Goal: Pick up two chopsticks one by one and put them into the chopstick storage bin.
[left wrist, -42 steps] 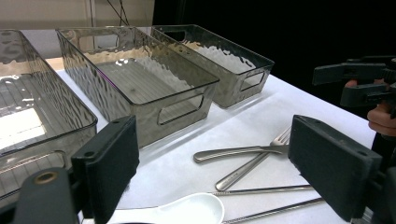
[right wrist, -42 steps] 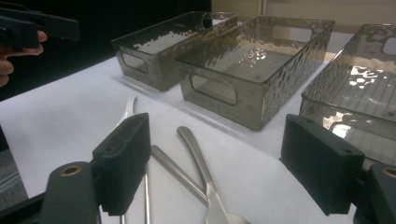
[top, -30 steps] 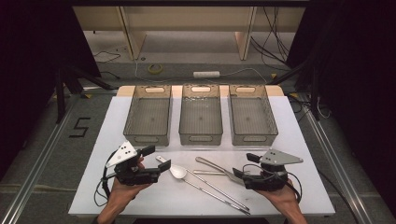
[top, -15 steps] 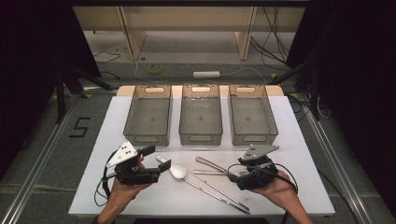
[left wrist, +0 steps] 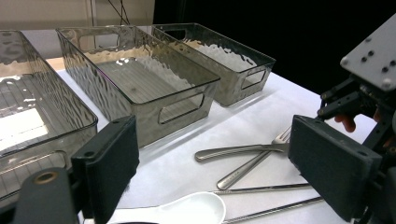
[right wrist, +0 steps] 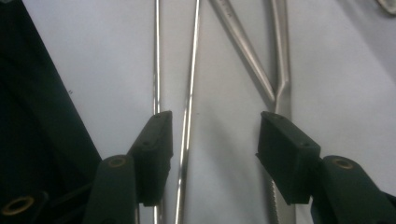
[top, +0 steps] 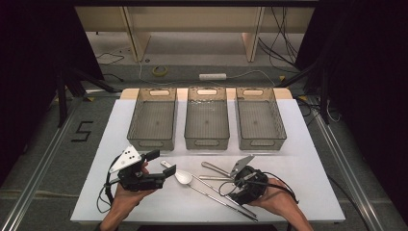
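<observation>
- Since the earlier frames my right gripper [top: 230, 179] has slid in from the worktop's right side toward the cutlery pile; its jaws have just been closing. Left gripper [top: 161, 161] hasn't budged.
- Right gripper now: jaws partway spread, pointing down over the worktop [top: 308, 159]. One chopstick [right wrist: 187, 116] runs up between the pads w/o touching either; 2nd chopstick [right wrist: 156, 56] lies just outside the left pad, maybe under it. So nothing pinched yet.
- Also there: the knife [right wrist: 281, 56] passes under the right pad, a fork handle [right wrist: 243, 42] crosses to it.
- Left gripper: jaws spread wide, empty, hovering near the white spoon [top: 184, 177]. Its view shows the fork [left wrist: 243, 150] and 3 clear bins [top: 207, 120] beyond, all empty.
- Where the chopsticks [top: 226, 199] lie: flat on the worktop, front centre, running diagonally from near the spoon toward the front edge, close together, right beside the other cutlery.
- Handling, my guess: thin metal rods, so light, stiff, not fragile, but smooth & round. Likely to roll or squirt out of the pads, and they lie low on the surface.
- Where to grab: both together, across the shafts, near mid-length so they don't tip; pads need to go right down to the worktop. Widen or shift left first so the 2nd stick gets inside, and keep the knife out of the pinch.
</observation>
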Motion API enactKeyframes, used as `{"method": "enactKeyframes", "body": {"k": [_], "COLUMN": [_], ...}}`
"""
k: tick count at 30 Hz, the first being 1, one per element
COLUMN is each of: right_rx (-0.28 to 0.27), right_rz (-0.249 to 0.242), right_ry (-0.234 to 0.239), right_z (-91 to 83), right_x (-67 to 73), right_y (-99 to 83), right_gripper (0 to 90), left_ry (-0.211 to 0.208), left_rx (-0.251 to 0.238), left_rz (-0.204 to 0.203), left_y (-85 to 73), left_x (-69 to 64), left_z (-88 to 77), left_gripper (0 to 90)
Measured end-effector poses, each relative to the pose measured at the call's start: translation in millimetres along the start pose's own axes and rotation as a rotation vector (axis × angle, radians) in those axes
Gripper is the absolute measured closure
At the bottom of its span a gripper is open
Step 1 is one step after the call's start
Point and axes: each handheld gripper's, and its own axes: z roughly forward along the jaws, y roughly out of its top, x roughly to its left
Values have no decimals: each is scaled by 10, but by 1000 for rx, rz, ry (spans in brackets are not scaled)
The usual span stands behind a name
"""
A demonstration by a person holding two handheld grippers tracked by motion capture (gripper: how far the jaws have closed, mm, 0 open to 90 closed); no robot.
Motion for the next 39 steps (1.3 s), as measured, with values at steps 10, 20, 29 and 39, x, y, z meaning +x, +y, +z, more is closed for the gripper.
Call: {"method": "enactKeyframes", "body": {"k": [10, 20, 29, 39], "right_rx": [76, 141, 177, 222], "right_rz": [-48, -75, -80, -90], "right_ry": [12, 26, 41, 28], "right_z": [160, 280, 308, 348], "right_x": [74, 88, 100, 116], "right_y": [8, -6, 10, 46], "right_gripper": [572, 682, 761, 831], "left_ry": [-1, 2, 4, 3], "left_rx": [0, 2, 4, 8], "left_rz": [2, 14, 24, 30], "left_y": [0, 3, 2, 1], "left_x": [-12, -14, -26, -28], "left_z": [2, -2, 4, 5], "left_gripper": [158, 157, 158, 157]}}
